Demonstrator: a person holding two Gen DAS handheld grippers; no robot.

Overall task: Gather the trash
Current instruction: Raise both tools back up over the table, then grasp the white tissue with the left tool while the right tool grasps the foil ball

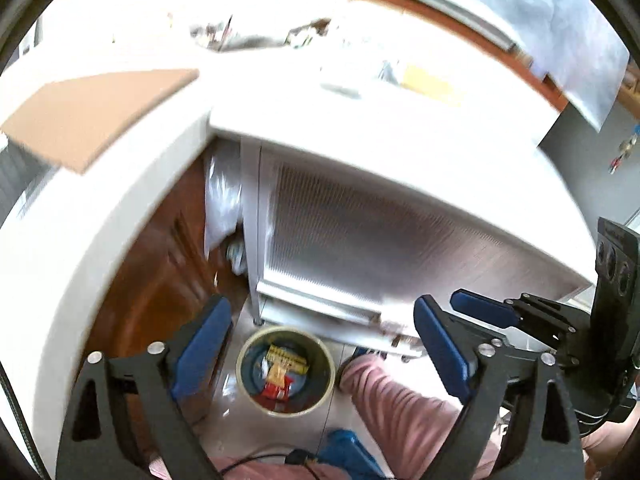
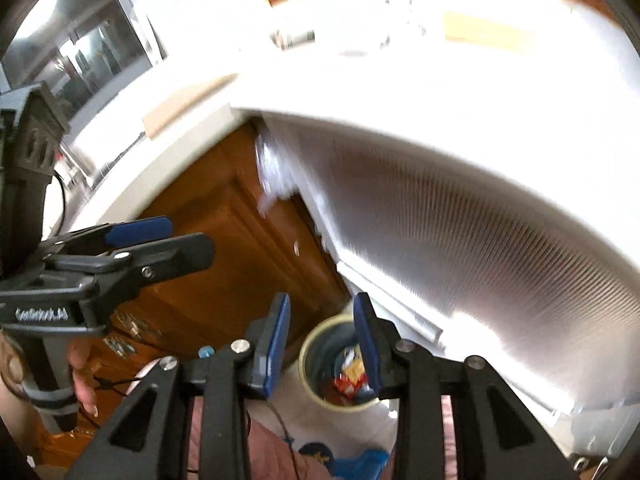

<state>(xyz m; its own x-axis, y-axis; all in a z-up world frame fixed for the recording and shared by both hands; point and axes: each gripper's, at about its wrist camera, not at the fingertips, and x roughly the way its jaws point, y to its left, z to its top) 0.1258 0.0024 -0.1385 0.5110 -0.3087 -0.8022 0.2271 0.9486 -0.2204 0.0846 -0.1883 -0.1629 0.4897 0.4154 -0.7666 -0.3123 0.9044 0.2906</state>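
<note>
Red-and-yellow wrappers lie blurred in the bin; left gripper jaws wide, right gripper half-parted, both empty.

Pale tiled floor carries round bin; white counter bears cardboard sheet, blurred clutter.

A bin stands on the floor before the table, snack wrappers in it; a person's leg lies just right of it.
</note>
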